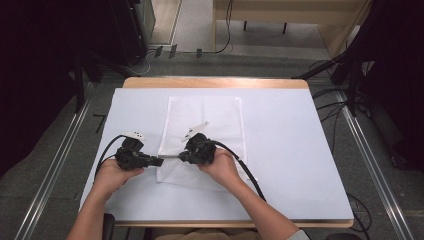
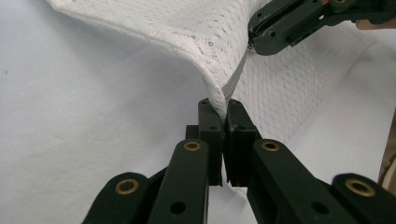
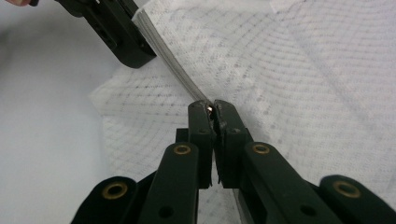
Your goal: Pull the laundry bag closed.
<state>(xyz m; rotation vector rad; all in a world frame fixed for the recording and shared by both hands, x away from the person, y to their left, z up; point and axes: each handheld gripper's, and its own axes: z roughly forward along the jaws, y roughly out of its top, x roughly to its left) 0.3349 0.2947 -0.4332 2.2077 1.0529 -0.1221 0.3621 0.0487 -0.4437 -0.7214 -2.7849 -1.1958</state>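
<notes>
Here your left gripper pinches the mesh bag edge taut, anchoring it, while your right gripper is clamped on the zipper pull.

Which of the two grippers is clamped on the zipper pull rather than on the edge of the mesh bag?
The right gripper: a small metal pull glints between its jaws. The left gripper pinches the white mesh bag at the zipper's end.

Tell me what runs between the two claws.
A taut zipper edge of the white mesh bag spans left claw to right claw, in both gripper views.
</notes>
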